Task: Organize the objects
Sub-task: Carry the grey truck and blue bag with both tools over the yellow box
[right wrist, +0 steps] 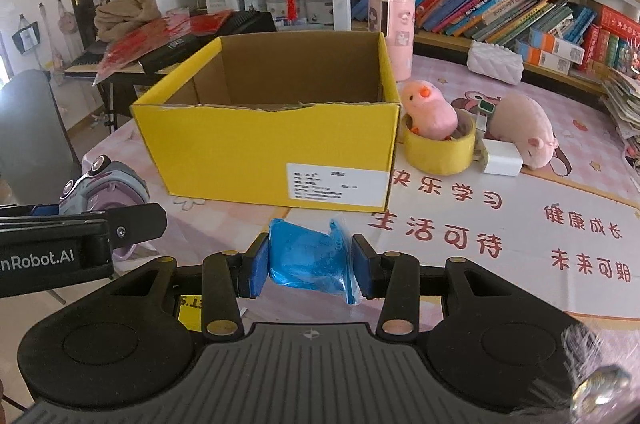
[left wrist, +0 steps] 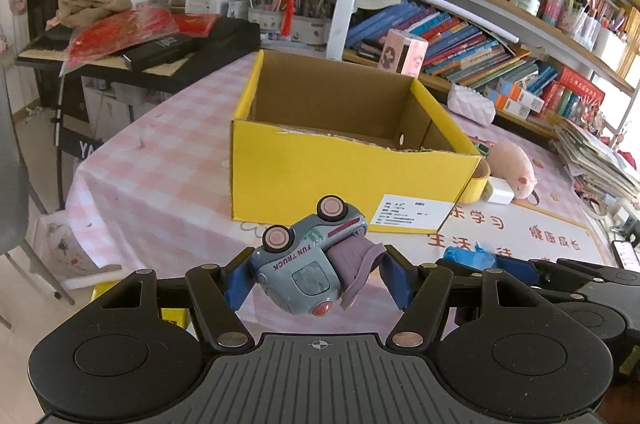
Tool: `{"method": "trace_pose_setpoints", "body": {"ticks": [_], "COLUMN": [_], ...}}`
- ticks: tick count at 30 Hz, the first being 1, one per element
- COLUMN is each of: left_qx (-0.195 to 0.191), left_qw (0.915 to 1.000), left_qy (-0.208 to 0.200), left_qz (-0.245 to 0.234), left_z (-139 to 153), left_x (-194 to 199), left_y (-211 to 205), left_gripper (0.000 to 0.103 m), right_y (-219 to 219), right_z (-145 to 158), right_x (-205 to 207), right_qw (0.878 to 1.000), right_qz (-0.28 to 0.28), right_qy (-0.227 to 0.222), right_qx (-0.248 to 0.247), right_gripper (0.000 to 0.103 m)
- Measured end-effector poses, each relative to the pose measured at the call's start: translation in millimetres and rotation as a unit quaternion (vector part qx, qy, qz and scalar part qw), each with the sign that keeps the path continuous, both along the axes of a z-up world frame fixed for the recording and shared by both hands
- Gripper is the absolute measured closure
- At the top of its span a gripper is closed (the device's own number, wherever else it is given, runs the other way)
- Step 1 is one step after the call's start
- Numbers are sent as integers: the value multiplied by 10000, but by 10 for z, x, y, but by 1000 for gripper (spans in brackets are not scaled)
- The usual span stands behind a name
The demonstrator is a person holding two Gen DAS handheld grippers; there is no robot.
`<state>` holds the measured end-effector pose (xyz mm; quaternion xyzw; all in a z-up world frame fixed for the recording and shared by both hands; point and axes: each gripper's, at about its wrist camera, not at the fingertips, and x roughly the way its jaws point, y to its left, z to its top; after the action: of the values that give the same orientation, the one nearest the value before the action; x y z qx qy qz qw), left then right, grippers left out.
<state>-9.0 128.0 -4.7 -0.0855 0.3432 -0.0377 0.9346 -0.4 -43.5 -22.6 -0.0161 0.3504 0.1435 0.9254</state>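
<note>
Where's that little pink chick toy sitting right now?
In the right wrist view, the pink chick sits inside the yellow tape roll, right of the yellow box, beside the pink pig plush.

You were working in a home study or child's room. A table (right wrist: 480,304) under a pink checked cloth, printed with red Chinese characters, filled the near ground. At the far right, curved wooden bookshelves (left wrist: 500,8) sagged with leaning rows of colourful books. Pots of pens and brushes (right wrist: 304,0) stood on a white shelf unit at the far middle. A black electronic keyboard (left wrist: 168,56) sat at the far left, piled with red paper. Pink plush toys (right wrist: 524,128) lay on the table.
</note>
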Motion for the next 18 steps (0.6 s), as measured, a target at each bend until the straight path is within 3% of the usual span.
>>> {"method": "trace_pose_setpoints", "body": {"ticks": [12,18], "left_qx": [-38,-59], "left_qw": [9998,9993], "left_qy": [-177,-365], "left_qz": [88,88], "left_z": [69,182], "left_x": [-127,-44], "left_y": [146,123], "left_gripper": [37,37], "right_y": [147,161], "right_z": [64,171], "right_x": [-153,-160], "right_qw": [9999,9985], "right_qz": [106,198], "right_qy": [-119,-462], "right_qx": [-61,-211], "right_gripper": [63,63]}}
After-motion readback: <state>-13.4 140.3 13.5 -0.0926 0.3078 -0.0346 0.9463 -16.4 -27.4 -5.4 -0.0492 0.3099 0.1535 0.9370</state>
